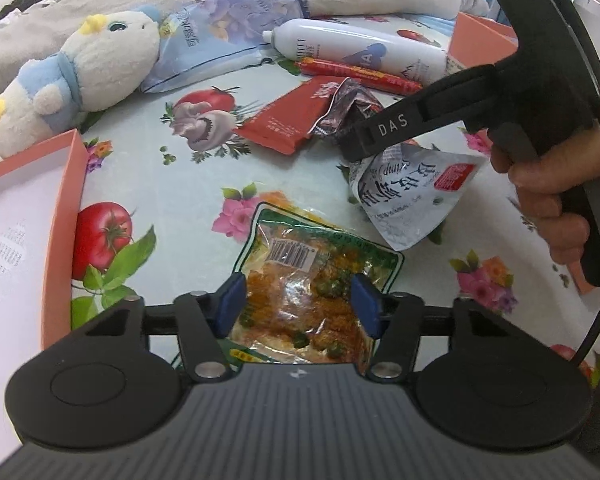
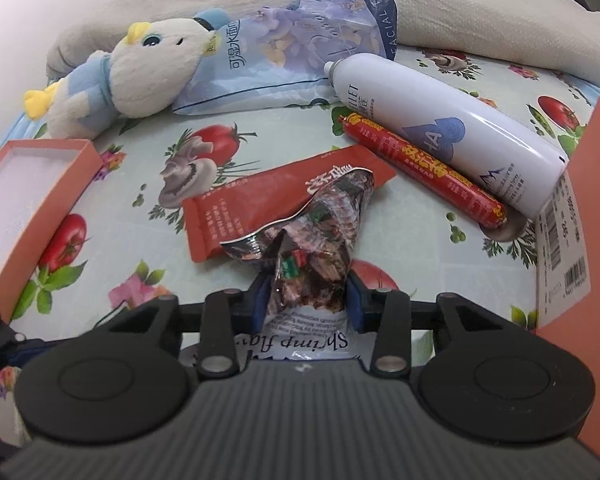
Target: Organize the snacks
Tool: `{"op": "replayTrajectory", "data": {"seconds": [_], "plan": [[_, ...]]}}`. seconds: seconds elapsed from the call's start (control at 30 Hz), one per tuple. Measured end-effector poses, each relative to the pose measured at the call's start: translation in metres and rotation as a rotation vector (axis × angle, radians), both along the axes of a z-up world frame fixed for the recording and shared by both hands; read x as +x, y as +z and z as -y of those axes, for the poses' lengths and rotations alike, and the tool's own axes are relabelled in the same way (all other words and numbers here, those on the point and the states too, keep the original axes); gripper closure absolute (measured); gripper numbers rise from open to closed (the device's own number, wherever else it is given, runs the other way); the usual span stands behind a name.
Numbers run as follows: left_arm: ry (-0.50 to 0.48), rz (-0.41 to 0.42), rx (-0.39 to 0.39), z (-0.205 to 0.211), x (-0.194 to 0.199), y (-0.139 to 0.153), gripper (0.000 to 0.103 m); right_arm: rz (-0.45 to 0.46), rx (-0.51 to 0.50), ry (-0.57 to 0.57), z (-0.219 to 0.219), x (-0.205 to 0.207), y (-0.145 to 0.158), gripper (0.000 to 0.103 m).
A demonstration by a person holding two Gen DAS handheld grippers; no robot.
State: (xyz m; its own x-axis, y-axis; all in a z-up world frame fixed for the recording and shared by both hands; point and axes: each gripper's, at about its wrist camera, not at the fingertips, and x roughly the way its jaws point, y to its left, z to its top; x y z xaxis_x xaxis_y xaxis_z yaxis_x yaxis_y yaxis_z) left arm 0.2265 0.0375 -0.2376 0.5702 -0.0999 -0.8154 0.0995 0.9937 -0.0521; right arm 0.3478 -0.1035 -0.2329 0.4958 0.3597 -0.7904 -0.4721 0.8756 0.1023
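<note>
The left hand-held gripper (image 1: 298,306) is clamped on the green-edged snack packet (image 1: 312,280) lying on the bed, the right hand-held gripper (image 2: 306,300) on the crinkled dark packet (image 2: 312,236), and either slippery film may slide out when lifted

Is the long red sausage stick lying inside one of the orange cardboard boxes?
No, the long red sausage stick lies on the flowered cloth beside the white spray bottle, outside the orange box.

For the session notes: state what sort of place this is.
Probably a bedroom, with the snacks spread on a bed. The surface is a printed sheet with tomatoes and flowers, a rumpled blanket is heaped along its far edge, and a plush toy lies beside a facial tissue pack.
</note>
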Motion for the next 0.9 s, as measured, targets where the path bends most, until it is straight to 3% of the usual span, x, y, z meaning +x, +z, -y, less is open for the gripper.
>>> {"op": "replayTrajectory", "data": {"seconds": [0.17,0.3,0.37,0.6,0.8,0.83,0.9], "plan": [[0.008,0.022,0.012,0.007,-0.009,0.004,0.062,0.011,-0.001,0.003,0.008,-0.018,0.006,0.063],[0.014,0.032,0.008,0.011,-0.017,0.006,0.071,0.032,-0.007,0.003,0.014,-0.037,0.014,0.064],[0.028,0.047,0.008,0.010,-0.022,0.009,0.103,0.054,-0.019,0.003,0.017,-0.047,0.018,0.064],[0.063,0.044,-0.047,0.006,-0.039,0.011,0.103,0.084,-0.013,0.010,0.030,-0.072,0.032,0.064],[0.021,0.068,-0.069,0.005,-0.046,0.025,0.098,0.088,-0.010,0.015,0.039,-0.091,0.035,0.064],[0.013,0.066,-0.067,0.005,-0.046,0.026,0.092,0.087,-0.008,0.016,0.040,-0.093,0.036,0.064],[0.010,0.062,-0.042,0.005,-0.043,0.029,0.058,0.084,-0.006,0.018,0.043,-0.099,0.037,0.064]]}}
